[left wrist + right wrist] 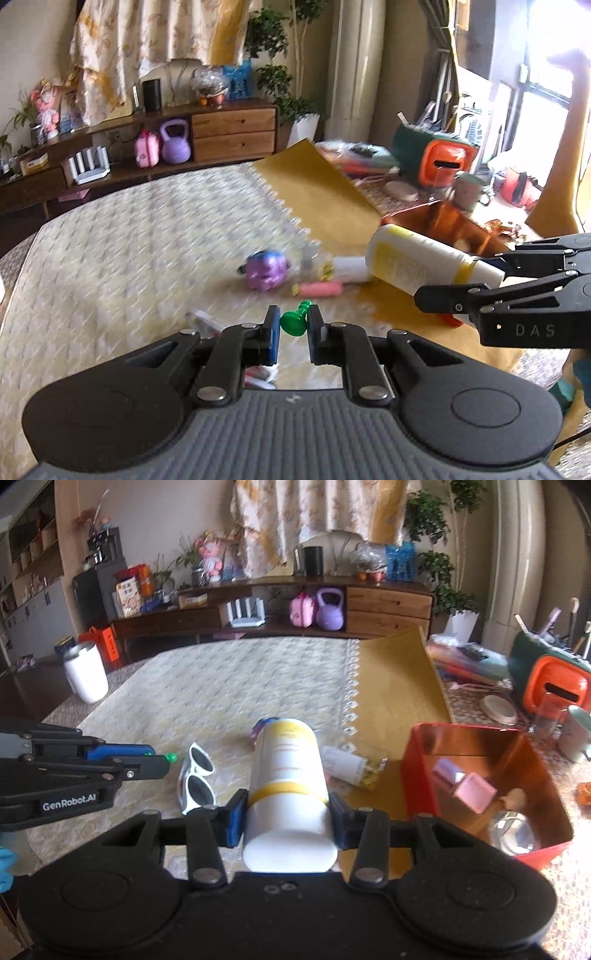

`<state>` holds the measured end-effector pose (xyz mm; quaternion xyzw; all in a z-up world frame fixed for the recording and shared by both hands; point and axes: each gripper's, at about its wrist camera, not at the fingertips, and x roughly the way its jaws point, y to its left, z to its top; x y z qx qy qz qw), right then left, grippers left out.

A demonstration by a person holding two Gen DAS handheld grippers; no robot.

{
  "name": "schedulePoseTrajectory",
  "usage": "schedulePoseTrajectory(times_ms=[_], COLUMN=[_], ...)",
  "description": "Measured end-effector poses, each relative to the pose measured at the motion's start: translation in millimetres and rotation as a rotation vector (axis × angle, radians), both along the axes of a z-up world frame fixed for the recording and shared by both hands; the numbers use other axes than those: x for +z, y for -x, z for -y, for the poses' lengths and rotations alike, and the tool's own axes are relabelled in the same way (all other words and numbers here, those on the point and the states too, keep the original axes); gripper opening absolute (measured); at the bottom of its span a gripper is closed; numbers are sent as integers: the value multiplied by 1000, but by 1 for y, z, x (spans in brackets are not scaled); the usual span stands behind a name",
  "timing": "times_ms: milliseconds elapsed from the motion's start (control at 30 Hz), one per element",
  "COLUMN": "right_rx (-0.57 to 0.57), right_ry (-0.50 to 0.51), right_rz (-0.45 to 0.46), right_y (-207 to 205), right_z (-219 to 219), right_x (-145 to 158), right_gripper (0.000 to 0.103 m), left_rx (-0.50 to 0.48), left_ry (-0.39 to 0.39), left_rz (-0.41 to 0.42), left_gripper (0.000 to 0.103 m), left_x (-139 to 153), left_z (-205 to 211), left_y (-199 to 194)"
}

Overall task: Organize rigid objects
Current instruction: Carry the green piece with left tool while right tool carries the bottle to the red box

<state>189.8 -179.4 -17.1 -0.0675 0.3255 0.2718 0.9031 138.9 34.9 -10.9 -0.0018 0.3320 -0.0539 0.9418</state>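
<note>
Bottle (286, 775), stiff, light and likely slippery, sits clamped by its cap in the right gripper (286, 812) at centre frame; the left gripper (291, 325) pinches a green pawn (295, 319).

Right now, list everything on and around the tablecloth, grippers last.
green pawn-shaped piece: one, green, between the left gripper's pads
lotion bottle: one, white with yellow bands, clamped by its cap end
sunglasses: one, white frame, on the tablecloth
purple toy: one, purple and blue, mid-cloth
pink cylinder: one, pink, right of the toy
small clear bottle: one, white label, lying beside the box
red box: one, red, right, holding pink items and a metal piece
white tumbler: one, white, far left
tablecloth: one, cream, under everything
left gripper: shut on the piece
right gripper: shut on the bottle
</note>
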Motion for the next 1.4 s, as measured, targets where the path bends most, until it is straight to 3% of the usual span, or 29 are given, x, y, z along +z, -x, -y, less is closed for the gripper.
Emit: schedulePoseTrajectory(times_ms=[233,567,1167,1400], right_rx=[-72,-174,-274,-298], right_ry=[-11,3,47,66], right_rz=[35,50,-35,-71], right_y=[-3,-26,-114,-156], right_z=[43,97,147,149], right_x=[16,15,-29,-43], right_gripper=[44,44,45,45], left_rx=[-70,-162,-288,-271], left_ry=[3,17,-43,-61], left_rz=[32,27,-87,-141], left_gripper=[14,14,14,14], left_x=[17,22,-26,-47], left_z=[43,100,183,198], left_y=[-16,-54,-137,-172])
